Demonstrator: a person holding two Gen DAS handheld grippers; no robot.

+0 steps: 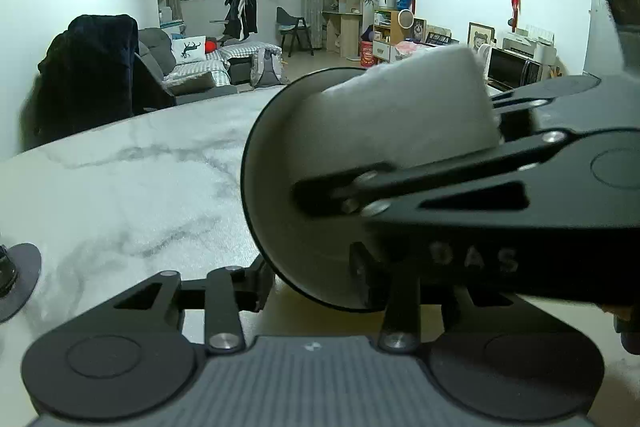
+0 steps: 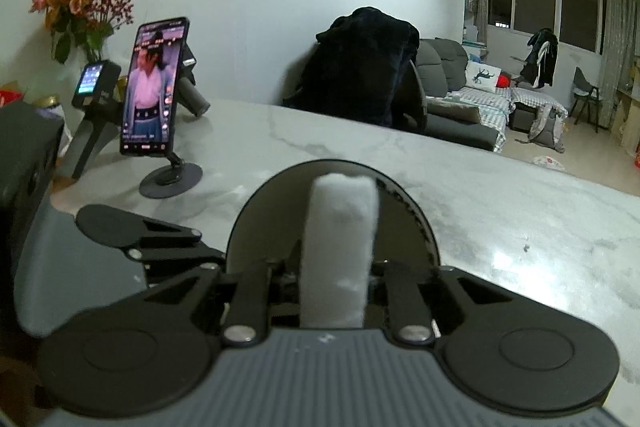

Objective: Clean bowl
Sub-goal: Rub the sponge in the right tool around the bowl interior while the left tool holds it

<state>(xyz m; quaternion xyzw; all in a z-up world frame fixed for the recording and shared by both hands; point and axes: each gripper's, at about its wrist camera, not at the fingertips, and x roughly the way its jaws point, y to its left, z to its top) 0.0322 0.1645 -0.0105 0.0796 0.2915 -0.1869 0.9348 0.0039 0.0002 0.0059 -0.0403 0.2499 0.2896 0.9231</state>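
A dark bowl stands tilted on its edge over the marble table, its hollow facing my left wrist camera. My left gripper straddles the bowl's lower rim, one finger outside and one inside, and both seem to touch the wall. From the right, my right gripper reaches into the bowl, shut on a white sponge that rests against the inner wall. In the right wrist view the sponge sits upright between the right gripper's fingers in front of the bowl. The left gripper meets the bowl's left edge.
A phone on a round stand and a second small device stand at the table's far left, near a vase of flowers. A chair draped with a dark coat is at the table's far edge. The stand's base lies left of my left gripper.
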